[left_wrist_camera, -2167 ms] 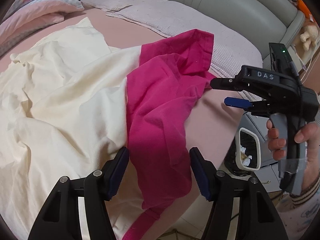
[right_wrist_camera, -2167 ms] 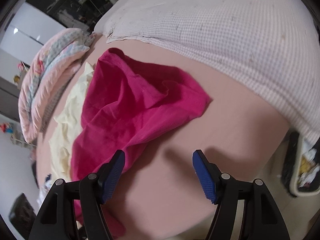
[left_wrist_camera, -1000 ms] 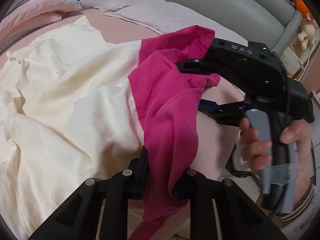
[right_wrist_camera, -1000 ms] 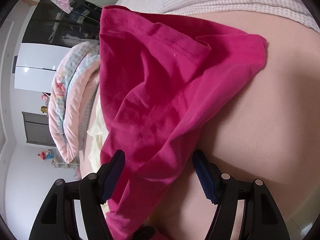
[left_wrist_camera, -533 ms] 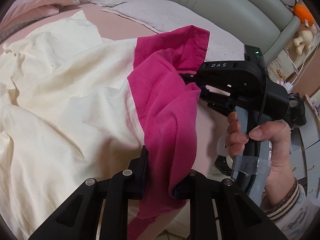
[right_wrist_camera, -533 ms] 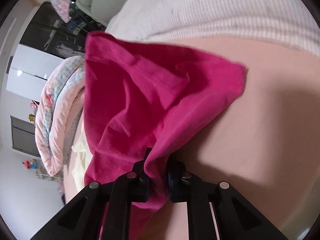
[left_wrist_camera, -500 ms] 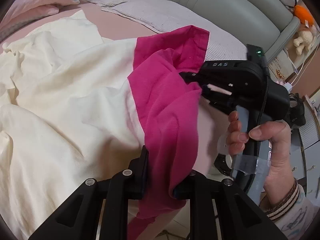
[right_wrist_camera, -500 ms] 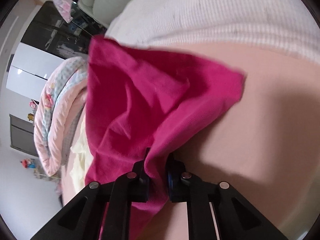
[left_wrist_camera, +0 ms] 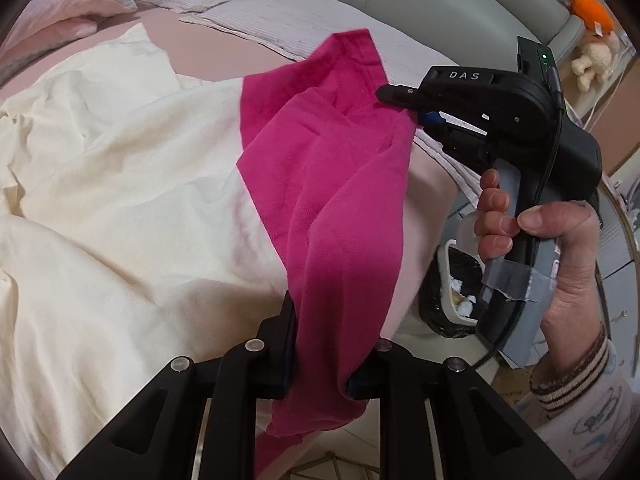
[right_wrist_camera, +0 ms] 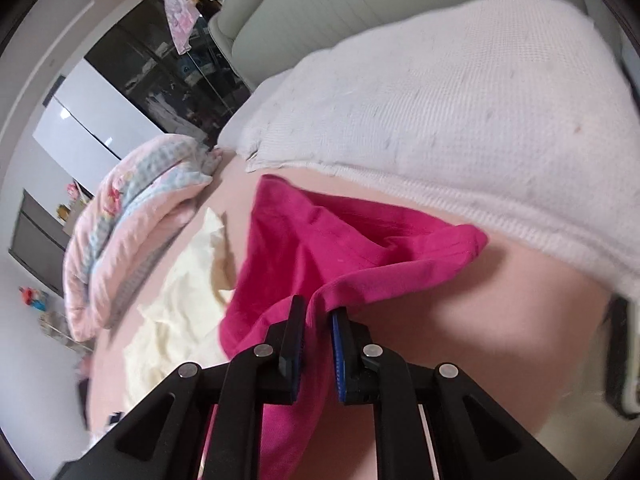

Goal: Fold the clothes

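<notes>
A magenta garment point(left_wrist_camera: 340, 208) lies across the pink bed, lapping over a cream garment point(left_wrist_camera: 120, 200). My left gripper point(left_wrist_camera: 320, 344) is shut on the magenta garment's near edge, and the cloth bunches between its pads. Further along, at the upper right, my right gripper point(left_wrist_camera: 404, 106) is shut on another edge of the same garment, held by a hand point(left_wrist_camera: 560, 248). In the right wrist view the right gripper point(right_wrist_camera: 318, 328) pinches a fold of the magenta garment point(right_wrist_camera: 340, 248), which is lifted a little off the bed point(right_wrist_camera: 460, 320).
White waffle pillows point(right_wrist_camera: 460, 112) and a grey-green headboard point(left_wrist_camera: 440, 4) lie beyond the garments. A pink and blue folded quilt point(right_wrist_camera: 132, 216) sits at the far left. A bin point(left_wrist_camera: 452, 292) stands on the floor off the bed's right edge. Soft toys point(left_wrist_camera: 592, 60) sit at the top right.
My right gripper closed on the magenta garment's edge and lifted it. My left gripper kept its grip and stayed put.
</notes>
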The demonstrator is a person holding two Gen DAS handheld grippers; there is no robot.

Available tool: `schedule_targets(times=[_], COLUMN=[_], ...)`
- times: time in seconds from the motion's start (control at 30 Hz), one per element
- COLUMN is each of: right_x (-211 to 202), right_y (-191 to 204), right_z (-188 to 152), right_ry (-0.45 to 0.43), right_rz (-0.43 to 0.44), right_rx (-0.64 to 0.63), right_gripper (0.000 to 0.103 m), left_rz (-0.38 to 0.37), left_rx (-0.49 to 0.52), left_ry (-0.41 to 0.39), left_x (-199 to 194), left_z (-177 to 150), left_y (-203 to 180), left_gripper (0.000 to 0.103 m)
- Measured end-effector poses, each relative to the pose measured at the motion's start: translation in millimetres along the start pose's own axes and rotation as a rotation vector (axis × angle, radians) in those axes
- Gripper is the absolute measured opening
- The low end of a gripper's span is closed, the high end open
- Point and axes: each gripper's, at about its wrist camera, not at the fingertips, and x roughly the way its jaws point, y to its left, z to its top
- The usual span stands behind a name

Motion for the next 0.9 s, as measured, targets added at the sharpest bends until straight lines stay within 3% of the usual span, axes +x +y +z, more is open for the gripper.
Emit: schedule_targets(times=[0.33,0.67,0.9], right_x=[-28.8,-69.6,-63.0], right_y=[-2.8,35.2,16.7], right_z=[3.0,13.5,6.7], right_ry=[-0.04,-0.154,-0.057], right_rz=[-0.036,-0.119,-0.156], right_rx=[-0.098,-0.335,-0.345], right_gripper=[0.01,0.01,0.01], left_rz=[-0.033,-0.004,0.02], left_rx=[0.029,0.079,0.095], left_ry=[0.011,0.078,0.092], left_x=[-5.1,20.8,19.8], left_z=[2.8,-1.8,2.2], left_y=[-6.3,-16.5,-24.2], left_gripper=[0.016,0.016,0.018])
